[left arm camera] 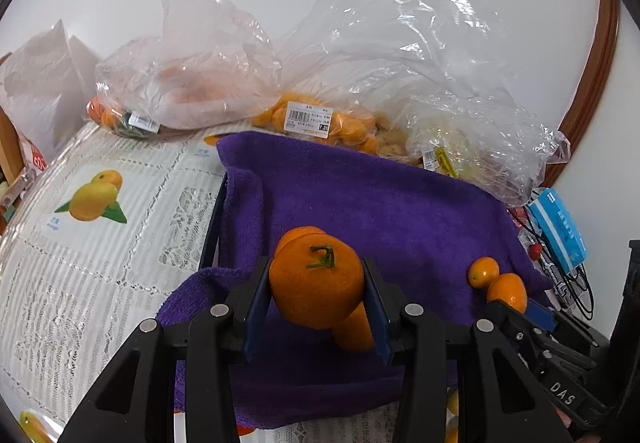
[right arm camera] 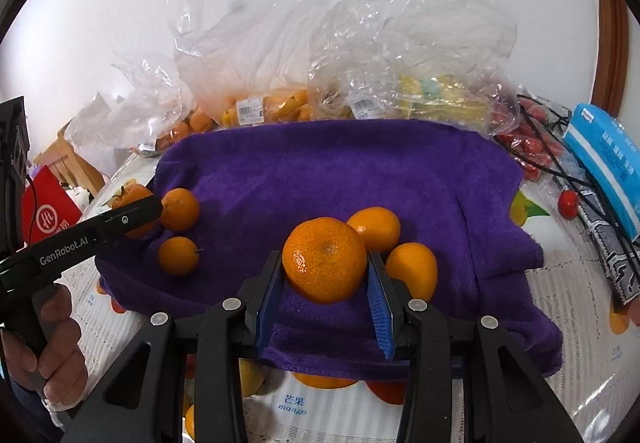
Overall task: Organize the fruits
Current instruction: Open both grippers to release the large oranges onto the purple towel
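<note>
A purple towel point(left arm camera: 400, 211) point(right arm camera: 340, 171) is spread on the table. My left gripper point(left arm camera: 316, 271) is shut on an orange with a green stem point(left arm camera: 316, 291), held just above the towel. Two more oranges point(left arm camera: 354, 329) lie under and behind it. My right gripper point(right arm camera: 325, 259) is shut on a stemless orange point(right arm camera: 325, 263). Two oranges point(right arm camera: 374, 227) point(right arm camera: 412, 269) rest on the towel right behind that one. In the right wrist view the left gripper point(right arm camera: 136, 211) shows at the left beside two loose oranges point(right arm camera: 180, 209) point(right arm camera: 179, 255).
Clear plastic bags of fruit point(left arm camera: 320, 119) point(right arm camera: 280, 107) crowd the back edge against the wall. A blue packet point(right arm camera: 608, 159), black cables and small red fruits point(right arm camera: 568, 203) lie at the right. A red bag point(right arm camera: 48, 207) stands far left. A hand point(right arm camera: 52, 347) grips the left tool's handle.
</note>
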Tool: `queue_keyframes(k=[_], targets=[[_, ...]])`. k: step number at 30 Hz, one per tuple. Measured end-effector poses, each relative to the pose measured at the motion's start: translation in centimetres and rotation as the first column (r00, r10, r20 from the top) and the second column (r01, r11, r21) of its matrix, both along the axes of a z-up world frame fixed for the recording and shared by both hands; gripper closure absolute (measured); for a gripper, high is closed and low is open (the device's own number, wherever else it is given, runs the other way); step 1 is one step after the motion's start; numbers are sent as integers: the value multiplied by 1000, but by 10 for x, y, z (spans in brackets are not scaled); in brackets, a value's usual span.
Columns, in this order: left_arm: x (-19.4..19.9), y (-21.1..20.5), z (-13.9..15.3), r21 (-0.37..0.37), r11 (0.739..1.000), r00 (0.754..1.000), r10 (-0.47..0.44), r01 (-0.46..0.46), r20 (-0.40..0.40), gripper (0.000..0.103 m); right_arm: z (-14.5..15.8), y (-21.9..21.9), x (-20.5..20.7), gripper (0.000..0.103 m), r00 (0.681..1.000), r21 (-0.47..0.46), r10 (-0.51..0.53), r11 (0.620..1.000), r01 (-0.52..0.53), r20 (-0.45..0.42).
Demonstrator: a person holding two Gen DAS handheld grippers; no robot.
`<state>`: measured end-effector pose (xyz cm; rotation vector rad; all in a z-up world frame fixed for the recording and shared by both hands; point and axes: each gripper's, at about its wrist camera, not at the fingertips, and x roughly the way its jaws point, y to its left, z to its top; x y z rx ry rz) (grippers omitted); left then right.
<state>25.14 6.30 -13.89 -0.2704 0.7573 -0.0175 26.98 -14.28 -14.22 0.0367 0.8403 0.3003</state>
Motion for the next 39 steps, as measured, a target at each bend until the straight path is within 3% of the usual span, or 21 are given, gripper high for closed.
queue_keyframes(k=[11,12,14,17,27,39], targets=[[5,-3,-6,5,1000,999,-5,5,-43,61,-11,10,3,61,999,-42,13,999,-15,-42],[5,-3,-6,7,1000,999,-3,3,-44,61,-10,11,2,59,999,-41,14,999,-15,-37],[4,-3,-5,13,1000,999,5,-4,-39,56,-6,10,1,44,1000,-31,15,999,-15,-19],[1,-2,-1,0,1000,1000,-4,4,-17,51,2,9,-4,37,1000,-31,10,999,-9,25],[-10,-9,12,58,998,998,5,-8,56,51,28,5,-20,36,992,-47,-10,999,16,126],[-44,0,21,60,998,996,16,-22,93,51,22,14,-67,43,998,6,48,999,-48,42]])
